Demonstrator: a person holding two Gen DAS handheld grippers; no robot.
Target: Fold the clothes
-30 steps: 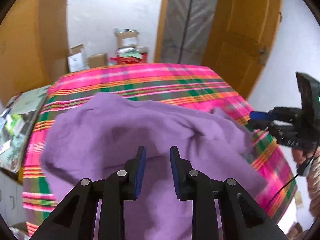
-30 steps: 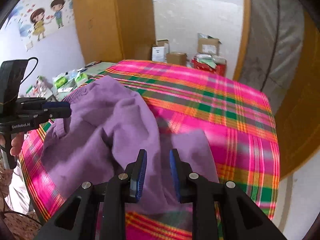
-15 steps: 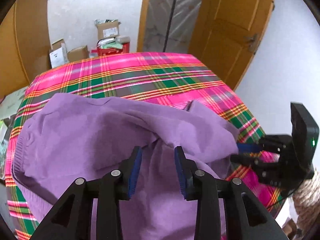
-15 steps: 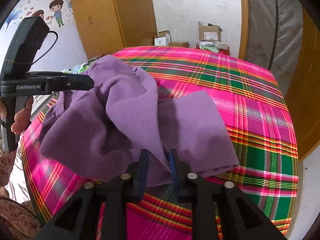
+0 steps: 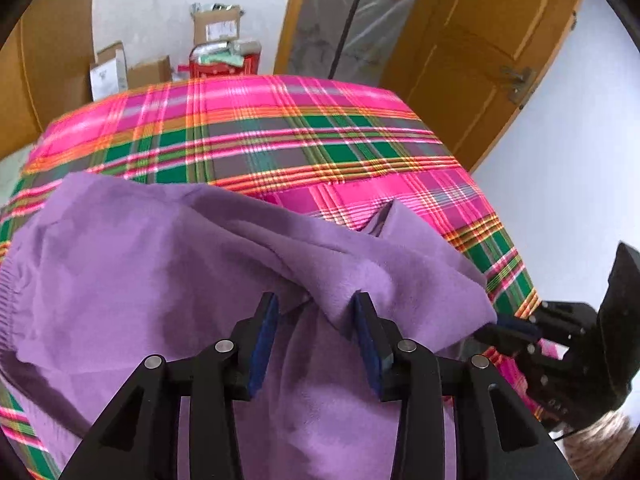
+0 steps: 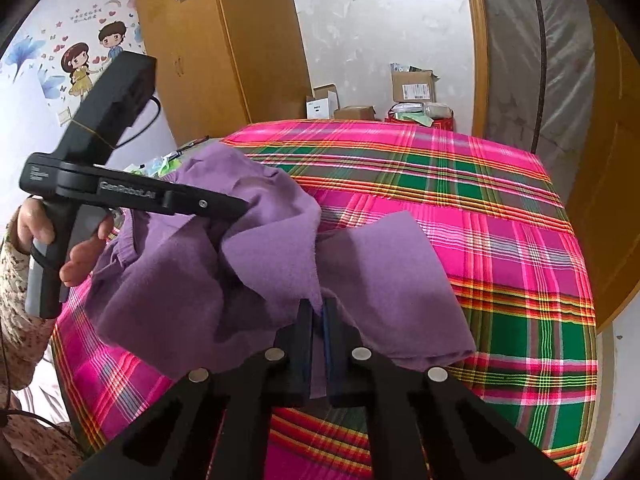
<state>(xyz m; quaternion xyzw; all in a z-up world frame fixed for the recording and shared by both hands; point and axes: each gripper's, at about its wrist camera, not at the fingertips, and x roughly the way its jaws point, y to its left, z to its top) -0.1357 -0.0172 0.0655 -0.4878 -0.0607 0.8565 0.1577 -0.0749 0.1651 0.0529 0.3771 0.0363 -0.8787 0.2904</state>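
Both wrist views look steeply down, close over the same purple garment point(image 5: 168, 280), from opposite sides.

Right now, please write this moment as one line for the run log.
task: fold clothes | right gripper: just closed on purple garment edge | left gripper: opening, fabric between pads, unpinched | surface: plaid cloth

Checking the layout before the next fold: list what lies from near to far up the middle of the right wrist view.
right gripper clamped on the purple garment → plaid cloth → cardboard boxes by the white wall.
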